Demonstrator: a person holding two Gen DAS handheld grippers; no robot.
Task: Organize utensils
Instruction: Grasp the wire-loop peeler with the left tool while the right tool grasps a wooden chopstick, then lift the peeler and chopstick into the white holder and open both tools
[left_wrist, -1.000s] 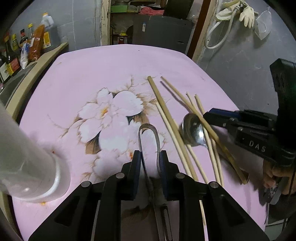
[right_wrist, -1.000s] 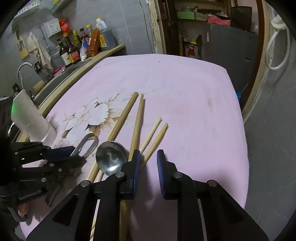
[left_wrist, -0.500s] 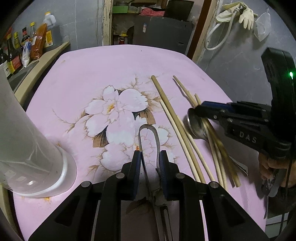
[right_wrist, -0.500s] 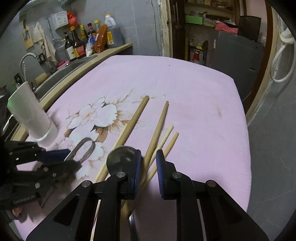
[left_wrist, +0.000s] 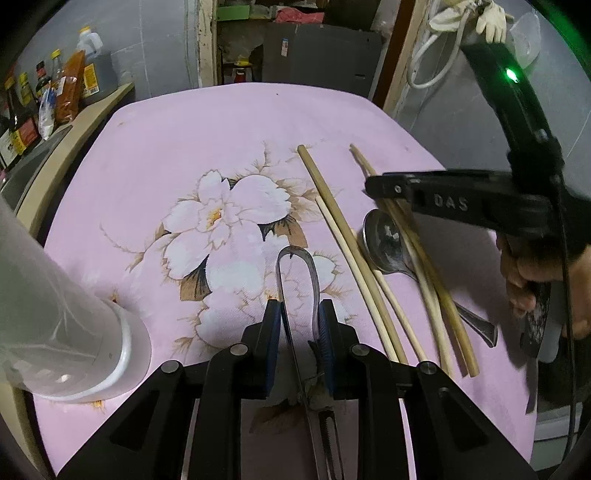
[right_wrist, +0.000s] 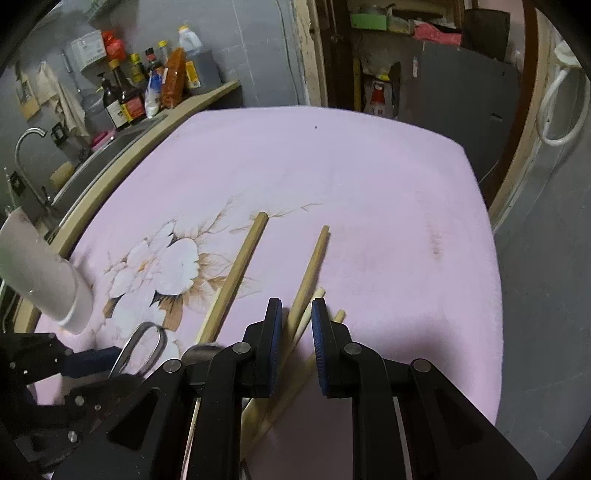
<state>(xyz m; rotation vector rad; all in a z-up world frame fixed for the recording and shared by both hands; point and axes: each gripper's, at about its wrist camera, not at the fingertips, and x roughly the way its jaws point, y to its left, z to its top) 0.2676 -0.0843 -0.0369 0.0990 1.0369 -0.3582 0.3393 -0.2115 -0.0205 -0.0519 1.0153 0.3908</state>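
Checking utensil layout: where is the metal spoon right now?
In the left wrist view, the spoon lies right of centre on the pink cloth, among the chopsticks, below the right gripper.

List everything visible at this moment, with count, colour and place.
tongs: one, metal, on the cloth, between the left gripper's pads
chopsticks: several, pale wood, right of the tongs
spoon: one, metal, among the chopsticks
holder: one, white, left on the cloth
cloth: one, pink, floral, covering the table
bottles: several, on the far-left counter
left gripper: black, blue pads, shut on the tongs
right gripper: black, over the chopsticks, nothing gripped
hand: one, holding the right gripper
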